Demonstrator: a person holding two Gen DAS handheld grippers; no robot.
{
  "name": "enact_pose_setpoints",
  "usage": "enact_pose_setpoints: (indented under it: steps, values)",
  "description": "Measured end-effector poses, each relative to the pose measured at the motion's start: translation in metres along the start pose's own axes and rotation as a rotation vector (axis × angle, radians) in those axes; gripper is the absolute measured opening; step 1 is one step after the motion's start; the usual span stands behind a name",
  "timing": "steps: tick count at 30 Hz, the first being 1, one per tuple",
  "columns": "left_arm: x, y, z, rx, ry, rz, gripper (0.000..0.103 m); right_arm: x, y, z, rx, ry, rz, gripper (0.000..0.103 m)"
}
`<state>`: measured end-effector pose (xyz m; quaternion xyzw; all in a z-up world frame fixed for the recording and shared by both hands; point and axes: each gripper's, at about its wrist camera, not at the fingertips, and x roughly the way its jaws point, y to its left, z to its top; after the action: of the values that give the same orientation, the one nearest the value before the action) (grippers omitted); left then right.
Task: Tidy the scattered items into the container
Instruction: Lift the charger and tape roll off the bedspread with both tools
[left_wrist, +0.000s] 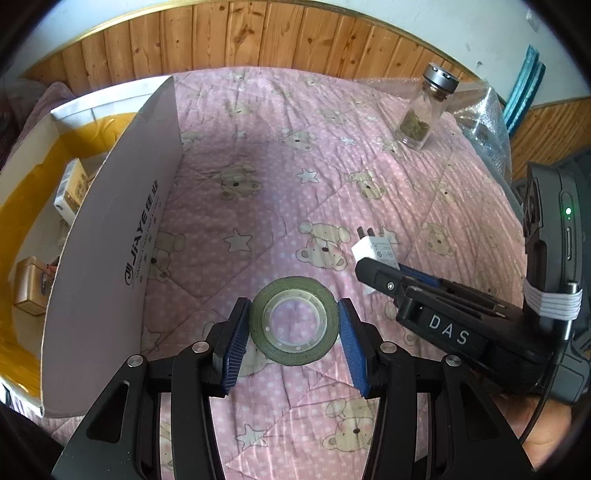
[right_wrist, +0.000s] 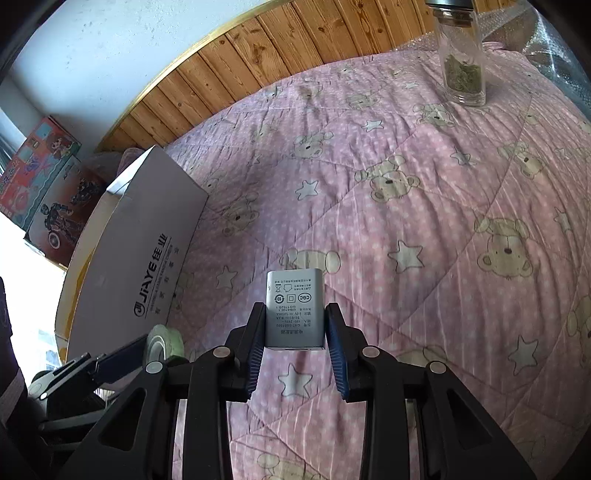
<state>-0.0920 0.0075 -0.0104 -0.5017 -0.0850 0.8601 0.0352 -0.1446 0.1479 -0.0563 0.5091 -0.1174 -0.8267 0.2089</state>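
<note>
A: What is the left tool doing?

B: Its blue pads pinch a roll of dark green tape by the outer rim, one pad on each side. The roll is held flat-on to the camera, so the clear core shows through to the pink bear-print quilt on the bed below.

A: And the right tool?

B: It is clamped on a white charger, gripping the two narrow sides of the body. The printed label faces the camera; in the left wrist view its two metal prongs point away from the tool.

A: Where is the container?

B: The white cardboard box with the "JIAYE" lettering sits on the quilt. Taking that box as the marker: the tape is just to the right of its printed wall, outside it, and the charger is further right again, beyond the tape. Neither item is over the opening.

A: Anything already inside the box?

B: Yes, a gold-coloured pack lies near its front end and a small white-and-yellow carton further back, on a yellow lining.

A: Anything left out on the bed?

B: A glass jar with a metal lid and green leaves in the bottom stands upright, well apart from the box, toward the far right corner by some bubble wrap.
</note>
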Motion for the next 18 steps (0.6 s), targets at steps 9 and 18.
enact_pose_setpoints:
  steps: [9, 18]
  values:
    - [-0.034, 0.006, -0.016, -0.027, -0.047, -0.04, 0.049, -0.021, 0.021, -0.038, -0.048, -0.002, 0.006, 0.033]
    - [-0.065, 0.011, -0.027, -0.051, -0.101, -0.072, 0.049, -0.052, 0.051, -0.056, -0.135, -0.051, 0.011, 0.033]
